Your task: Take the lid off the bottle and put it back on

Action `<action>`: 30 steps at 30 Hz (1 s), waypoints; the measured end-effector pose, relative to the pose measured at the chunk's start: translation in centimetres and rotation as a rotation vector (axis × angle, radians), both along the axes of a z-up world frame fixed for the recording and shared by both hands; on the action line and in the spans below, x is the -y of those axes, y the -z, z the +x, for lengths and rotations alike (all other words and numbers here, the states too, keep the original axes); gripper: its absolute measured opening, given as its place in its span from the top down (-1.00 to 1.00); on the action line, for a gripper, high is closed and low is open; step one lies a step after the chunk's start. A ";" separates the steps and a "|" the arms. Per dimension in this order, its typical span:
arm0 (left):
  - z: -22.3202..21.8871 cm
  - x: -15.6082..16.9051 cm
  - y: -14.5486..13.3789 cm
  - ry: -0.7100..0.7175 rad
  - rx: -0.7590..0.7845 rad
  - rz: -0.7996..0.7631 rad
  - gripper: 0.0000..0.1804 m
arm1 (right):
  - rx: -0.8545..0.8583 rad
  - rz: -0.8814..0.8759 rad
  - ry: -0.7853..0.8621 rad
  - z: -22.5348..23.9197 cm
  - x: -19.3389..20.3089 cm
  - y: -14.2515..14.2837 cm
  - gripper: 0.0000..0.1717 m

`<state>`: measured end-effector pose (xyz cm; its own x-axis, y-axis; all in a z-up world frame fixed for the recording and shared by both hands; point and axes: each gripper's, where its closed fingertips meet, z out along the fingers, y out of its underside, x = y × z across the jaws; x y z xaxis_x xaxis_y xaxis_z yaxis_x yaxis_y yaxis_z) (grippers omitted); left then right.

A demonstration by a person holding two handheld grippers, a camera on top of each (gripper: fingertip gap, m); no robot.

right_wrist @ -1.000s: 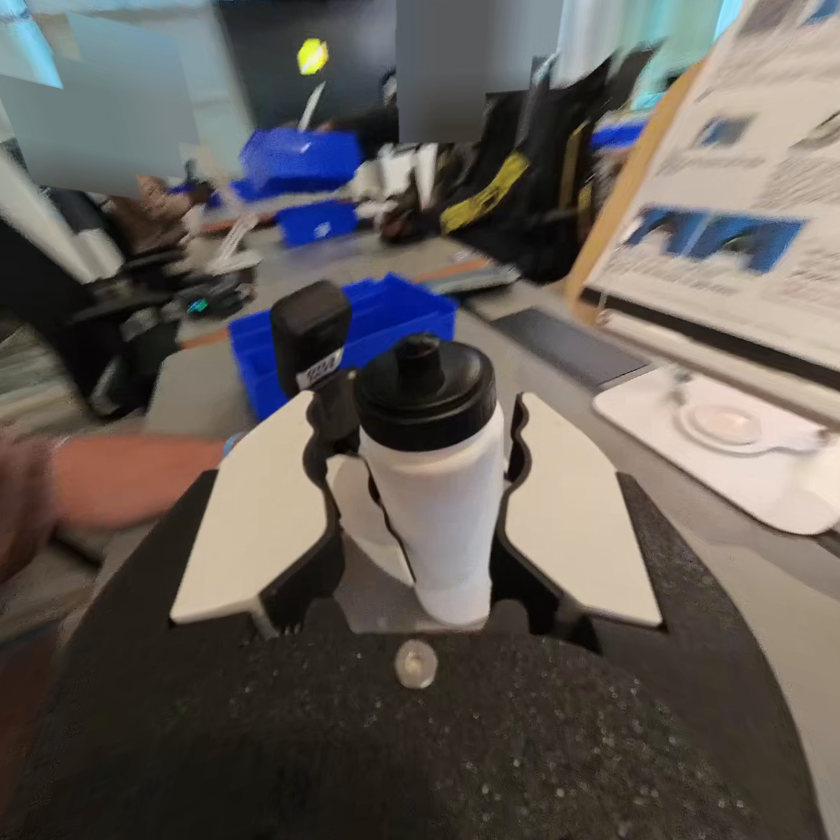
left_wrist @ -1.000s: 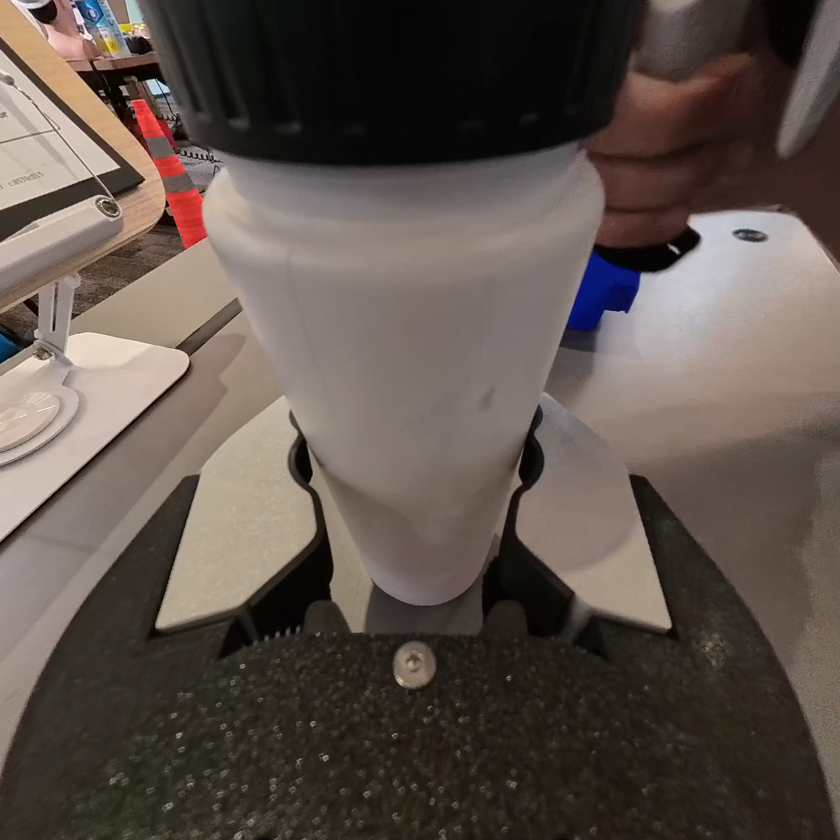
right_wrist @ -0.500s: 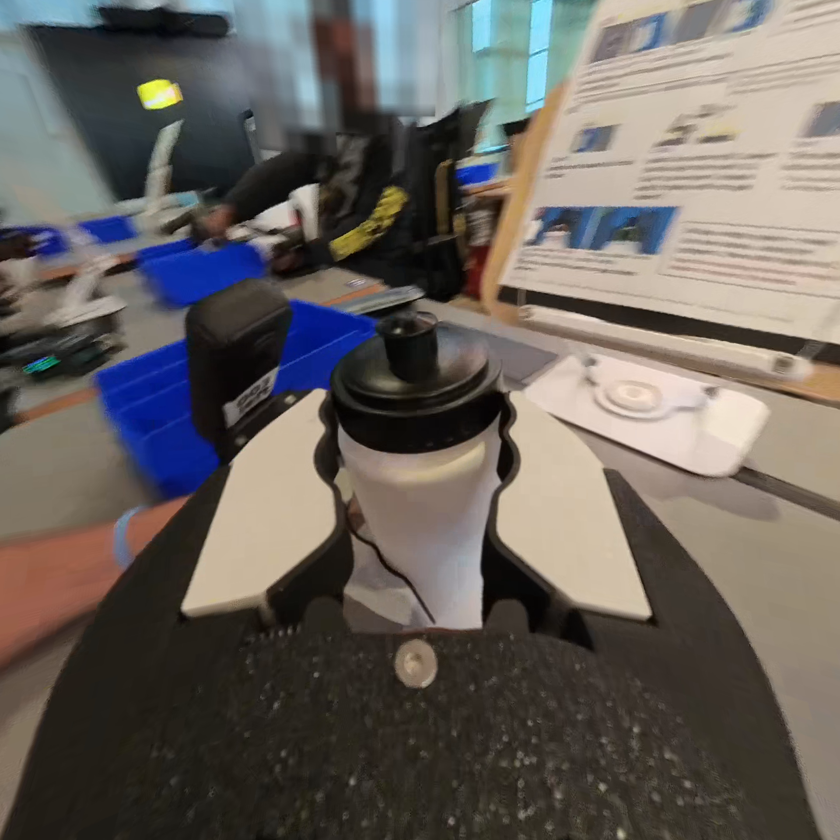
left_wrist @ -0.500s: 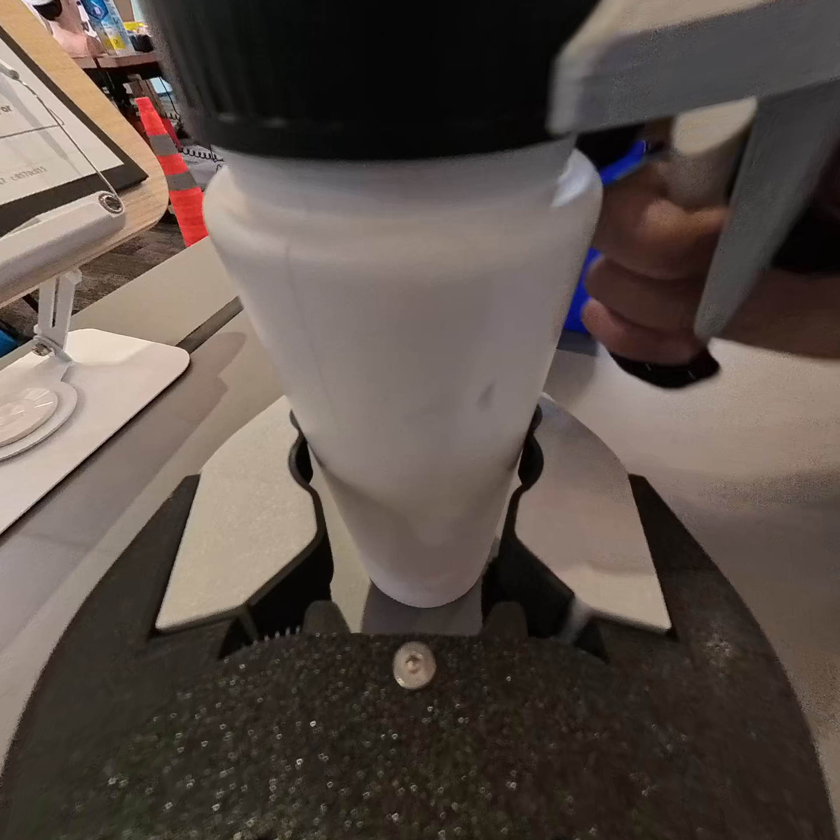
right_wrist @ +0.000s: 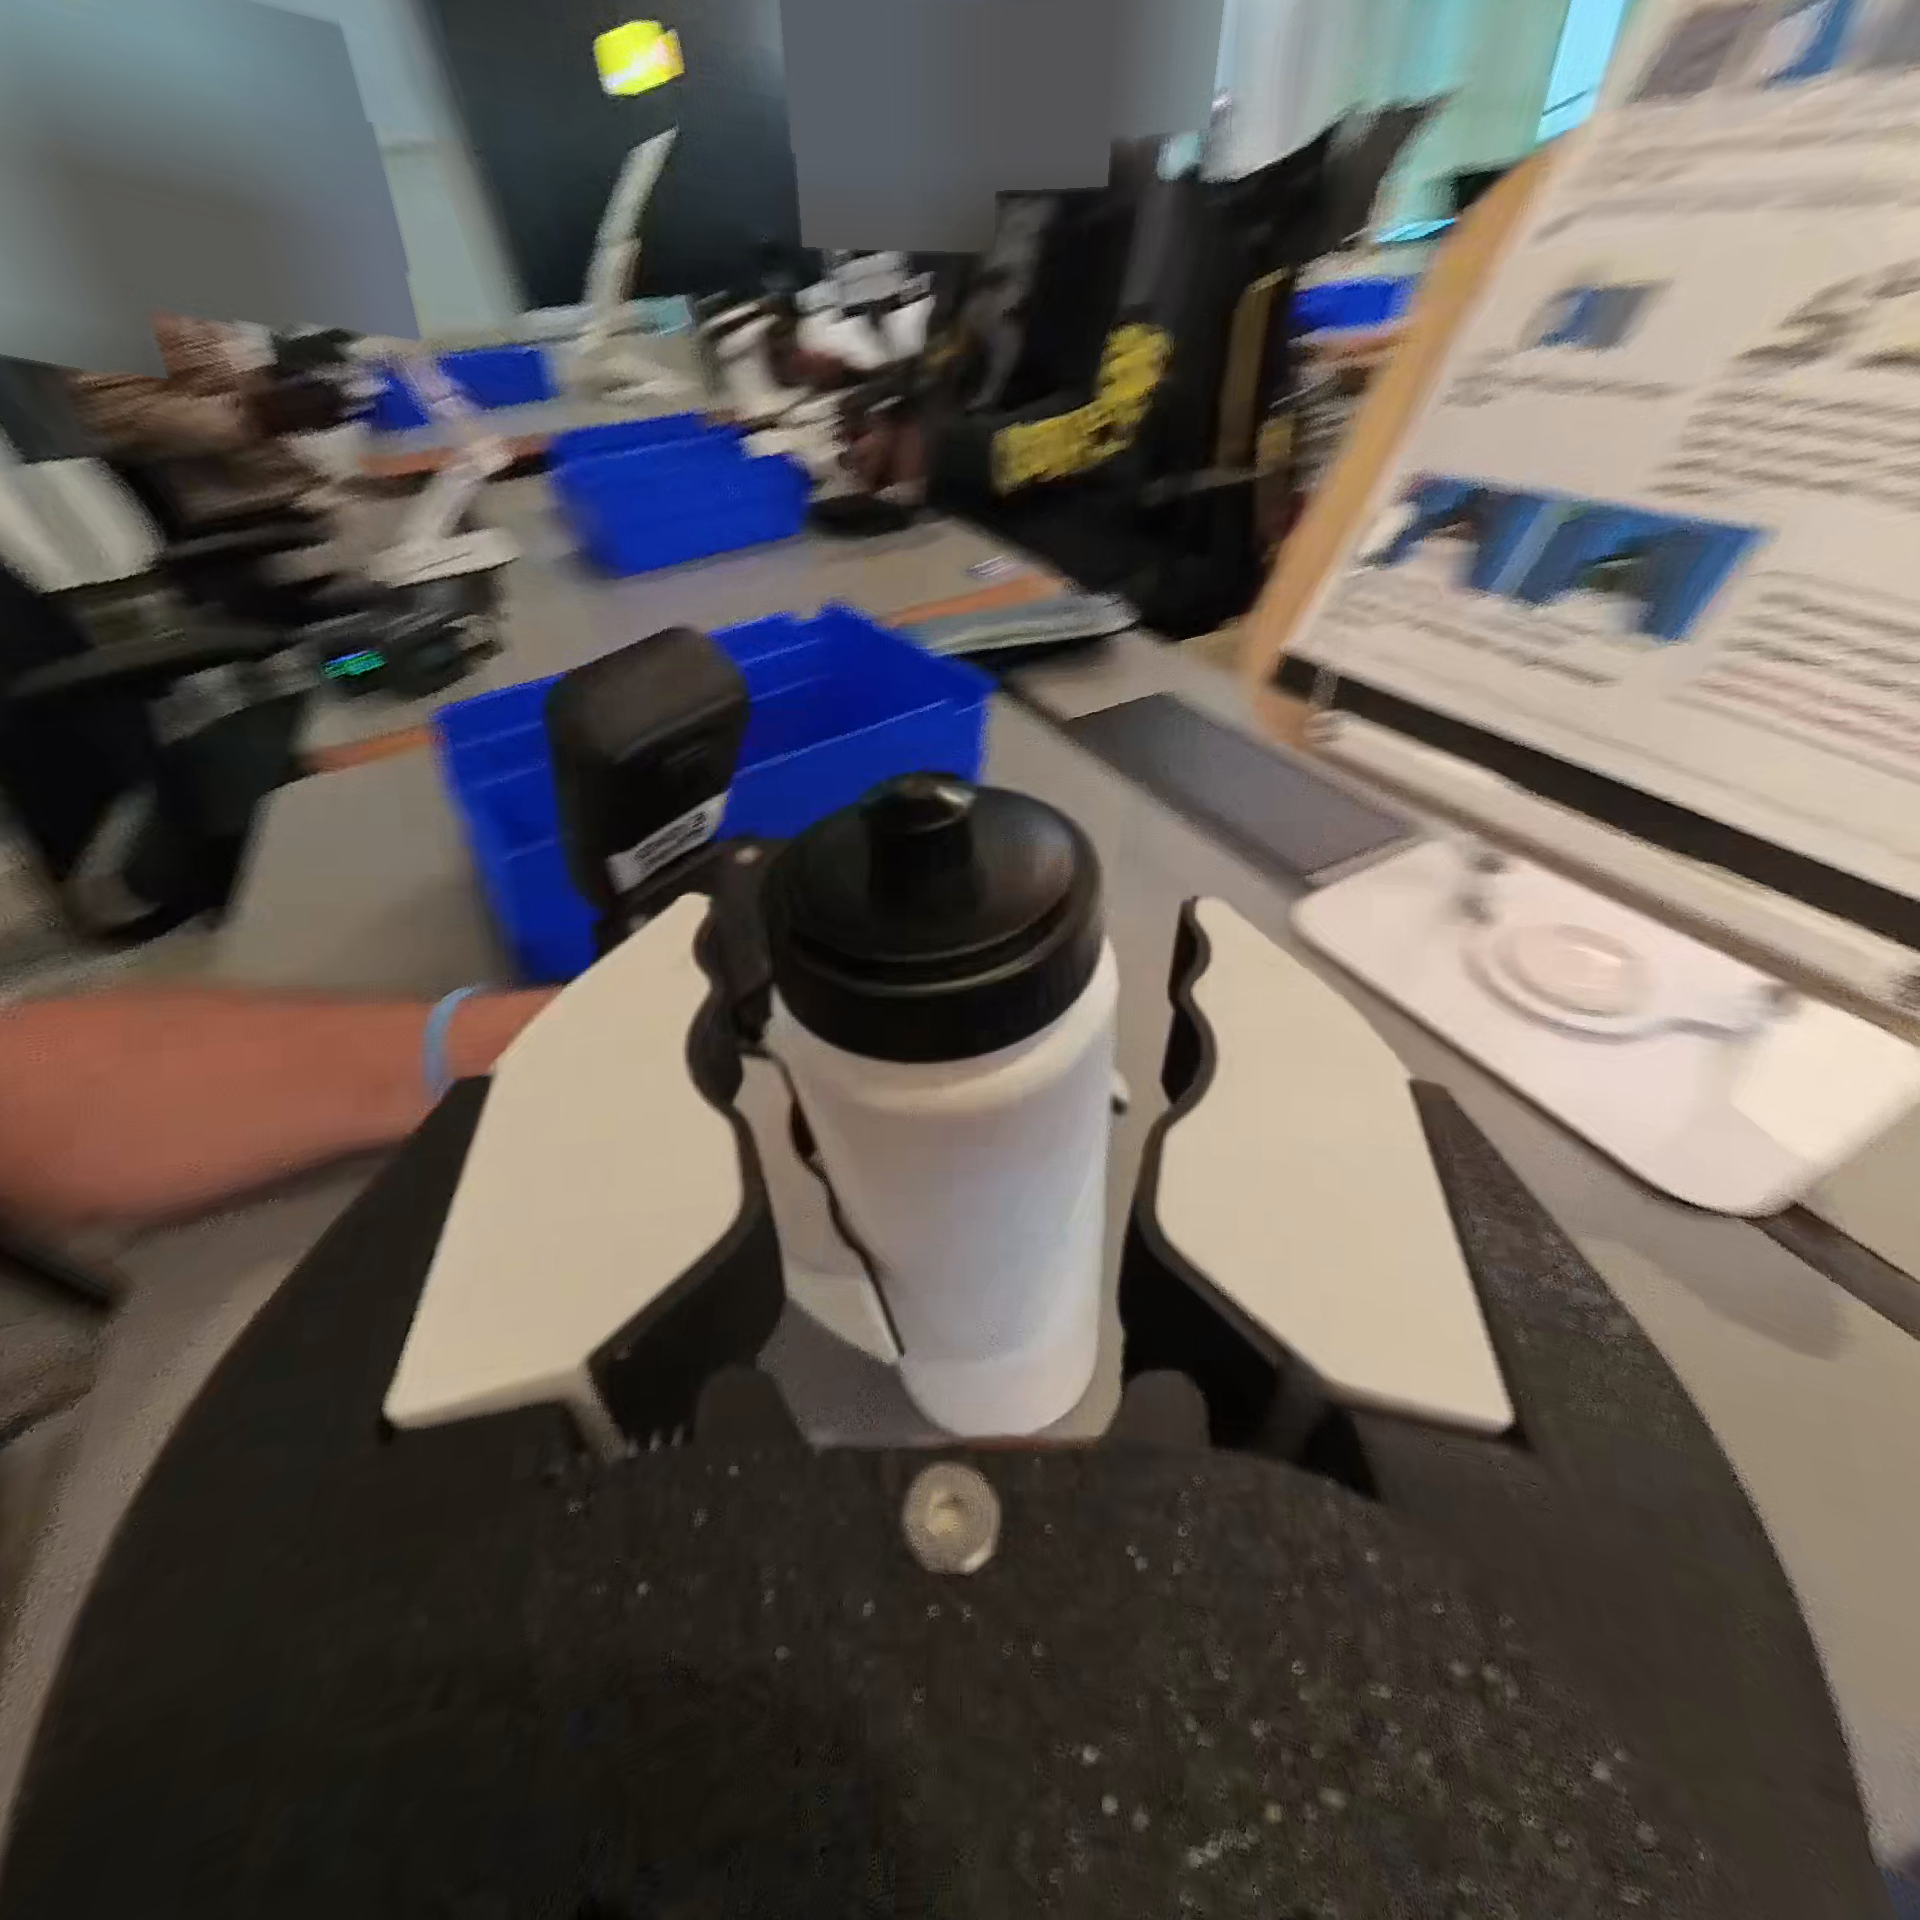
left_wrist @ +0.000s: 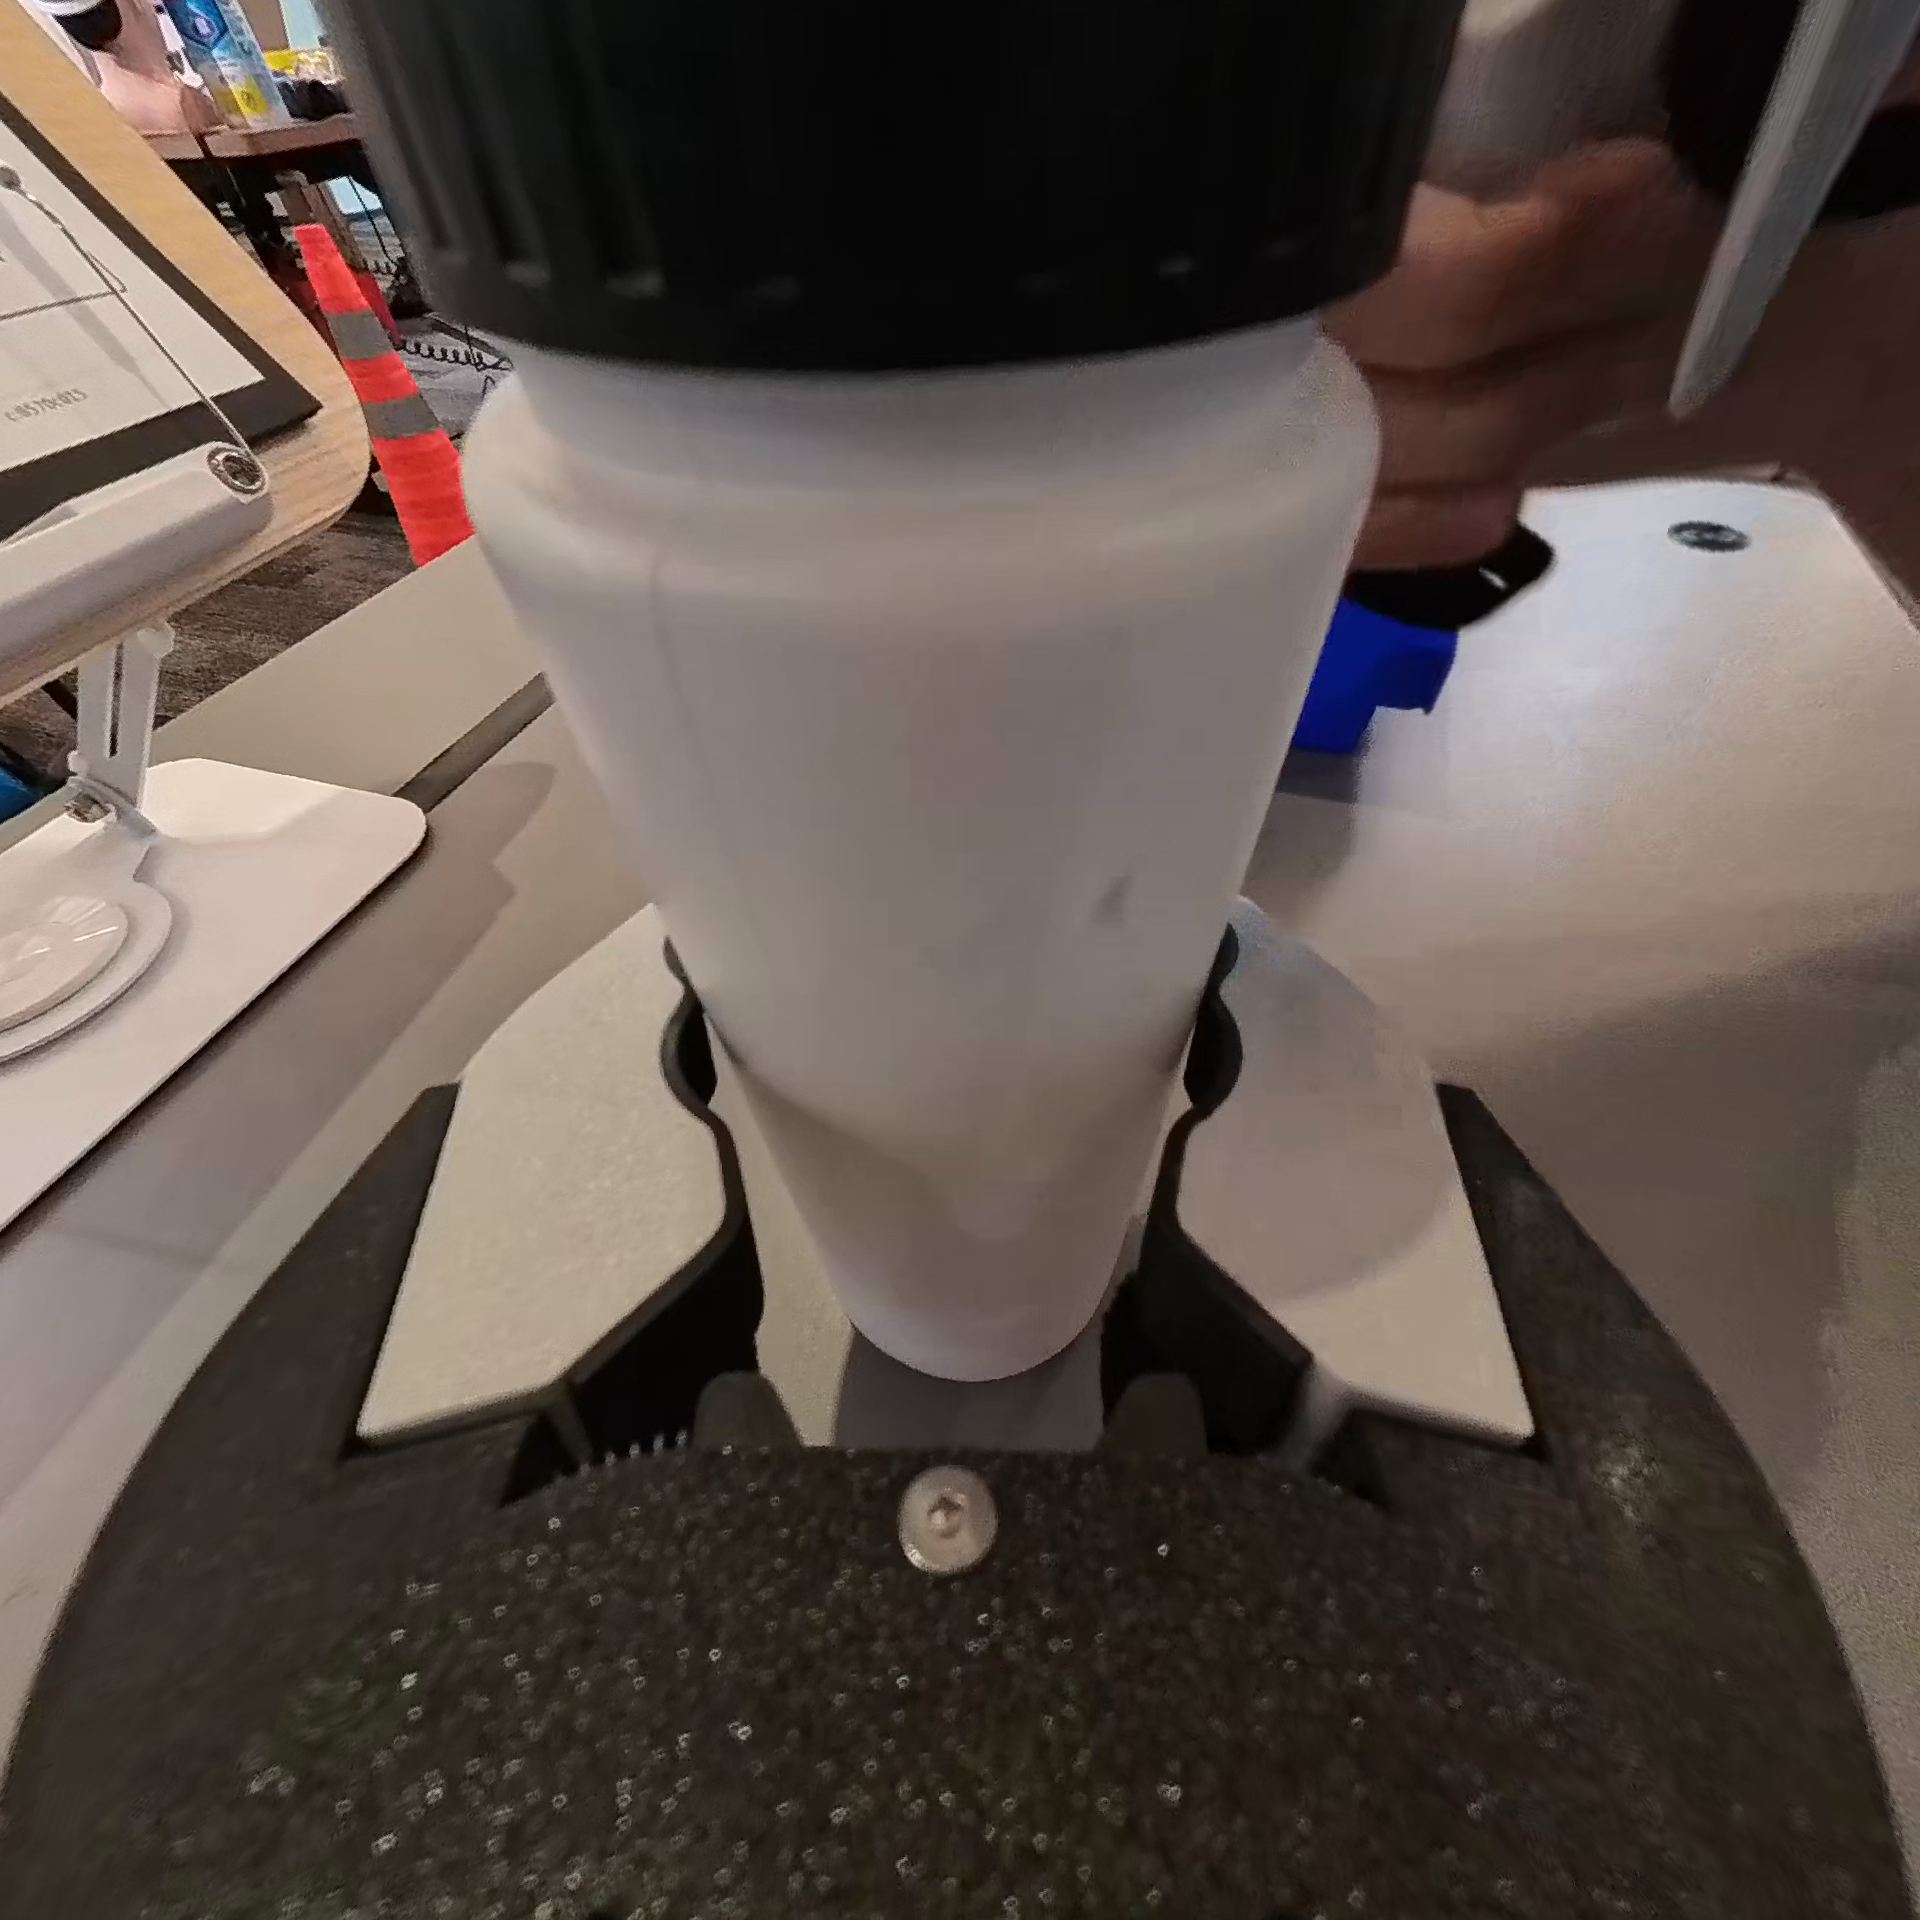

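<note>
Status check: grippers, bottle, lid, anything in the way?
Left gripper clamped on bottle. Right gripper open around the lid, not gripping. Lid on. Nothing blocking; blue bin behind.

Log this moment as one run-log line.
left claw: clamps white plastic bottle | right claw: open, off black ribbed lid | lid: on
</note>
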<state>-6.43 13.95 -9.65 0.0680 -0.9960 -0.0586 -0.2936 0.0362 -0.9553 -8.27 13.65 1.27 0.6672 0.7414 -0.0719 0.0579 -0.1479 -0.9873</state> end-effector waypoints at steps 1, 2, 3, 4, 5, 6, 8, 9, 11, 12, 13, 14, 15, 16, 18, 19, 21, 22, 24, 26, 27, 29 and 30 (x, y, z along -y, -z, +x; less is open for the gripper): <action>0.0 0.0 0.0 0.000 -0.001 0.001 0.01 | 0.004 -0.034 -0.084 -0.3 0.1 0.2 0.06; 0.0 0.0 0.0 -0.001 -0.001 0.002 0.00 | 0.013 -0.057 -0.133 -0.4 -0.1 0.4 0.05; 0.0 0.0 0.0 -0.001 -0.001 0.002 0.01 | 0.021 -0.068 -0.159 -0.6 -0.4 0.5 0.08; 0.0 0.0 0.0 -0.003 -0.001 0.002 0.01 | 0.033 -0.080 -0.186 -1.1 -0.4 0.9 0.15; 0.0 0.0 0.0 -0.004 0.000 0.000 0.01 | 0.044 -0.089 -0.194 -1.5 -0.3 1.2 0.18; -0.1 0.0 0.0 -0.004 0.002 -0.002 0.01 | 0.040 -0.072 -0.167 -1.6 -0.4 1.2 0.18; 0.0 0.0 0.0 -0.006 0.000 0.002 0.01 | 0.018 -0.033 -0.089 -1.5 -0.5 1.2 0.18; 0.0 0.0 0.0 -0.007 0.000 0.003 0.01 | -0.005 -0.017 -0.031 -1.4 -0.5 1.1 0.18; 0.1 0.1 0.0 -0.006 0.002 0.003 0.01 | -0.054 0.032 0.115 -1.2 -0.5 1.0 0.18; 0.1 0.2 0.0 -0.005 0.003 0.003 0.01 | -0.076 0.058 0.200 -1.1 -0.6 1.0 0.19; 0.1 0.2 0.0 -0.003 0.004 0.003 0.01 | -0.092 0.079 0.283 -1.0 -0.6 0.9 0.19; 0.1 0.2 0.0 -0.001 0.003 0.004 0.01 | -0.102 0.095 0.364 -0.9 -0.6 0.9 0.19; 0.2 0.3 0.0 0.000 0.002 0.004 0.01 | -0.108 0.107 0.438 -0.8 -0.5 0.9 0.19; 0.2 0.3 0.0 0.000 0.003 0.004 0.01 | -0.113 0.111 0.501 -0.8 -0.5 0.9 0.19; 0.2 0.3 0.0 0.002 0.003 0.001 0.01 | -0.100 0.122 0.577 -0.8 -0.6 1.0 0.18; 0.2 0.3 0.0 0.004 0.004 -0.001 0.01 | -0.075 0.128 0.587 -0.8 -0.7 1.0 0.18; 0.2 0.3 0.0 0.004 0.003 0.001 0.01 | -0.003 0.131 0.554 -0.6 -0.4 1.1 0.20; 0.2 0.3 0.0 0.004 0.001 0.002 0.01 | 0.017 0.158 0.520 -0.3 -0.1 0.6 0.16; 0.2 0.3 0.0 0.005 0.000 0.002 0.01 | 0.047 0.182 0.413 0.3 0.5 -0.3 0.09; 0.2 0.3 0.0 0.006 0.000 0.002 0.01 | 0.032 0.124 0.211 0.2 1.1 -0.6 0.12; 0.2 0.3 0.0 0.006 0.000 0.000 0.01 | 0.030 0.066 0.107 0.0 1.4 -0.2 0.11; 0.2 0.3 0.1 0.006 0.001 0.000 0.01 | 0.064 -0.035 -0.042 0.0 1.4 1.0 0.12; 0.2 0.3 0.1 0.006 -0.001 0.001 0.01 | 0.076 -0.050 -0.077 0.1 1.2 1.3 0.11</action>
